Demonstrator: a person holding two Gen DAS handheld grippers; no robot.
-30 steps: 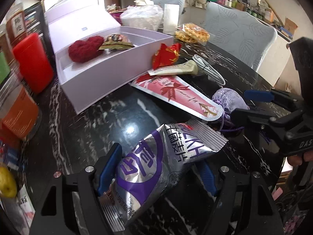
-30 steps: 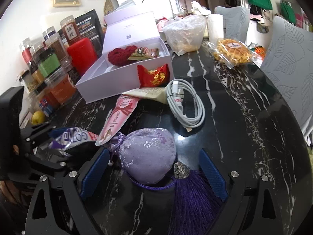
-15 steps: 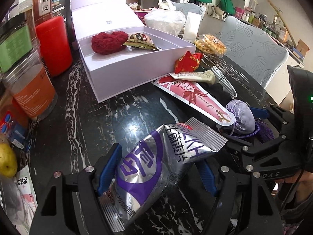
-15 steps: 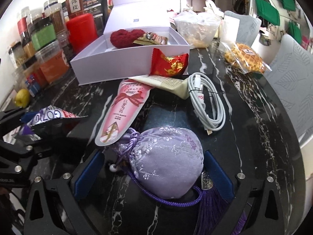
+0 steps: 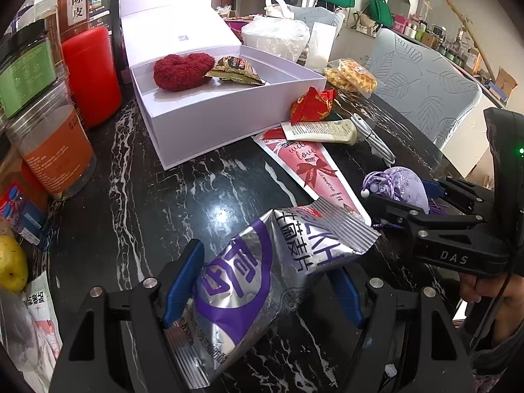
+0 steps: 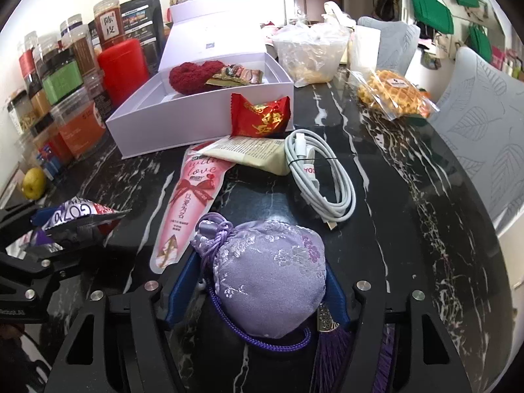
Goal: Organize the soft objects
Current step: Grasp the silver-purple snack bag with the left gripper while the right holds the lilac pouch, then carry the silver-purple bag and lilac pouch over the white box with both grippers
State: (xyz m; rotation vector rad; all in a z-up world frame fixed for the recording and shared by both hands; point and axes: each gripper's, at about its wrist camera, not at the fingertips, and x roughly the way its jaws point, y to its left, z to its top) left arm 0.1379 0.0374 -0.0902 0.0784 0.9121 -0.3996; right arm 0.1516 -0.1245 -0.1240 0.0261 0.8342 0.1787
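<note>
Left wrist view: the left gripper (image 5: 262, 281) grasps a silver-and-purple snack bag (image 5: 262, 281) in front of the open white box (image 5: 209, 114), which already holds a red plush heart (image 5: 183, 71) and a wrapped snack (image 5: 236, 69), so sorting seems partly done. Right wrist view: the right gripper (image 6: 258, 290) is closing its jaws on the lilac embroidered sachet (image 6: 270, 276), pads against its sides, nearer the camera than the box, while a red candy packet (image 6: 260, 119), cream tube (image 6: 252, 155), pink sachet packet (image 6: 190, 196) and white cable (image 6: 322, 177) lie outside the box, still to be judged.

Both wrist views look down close, sharing the white box (image 5: 209, 121).
</note>
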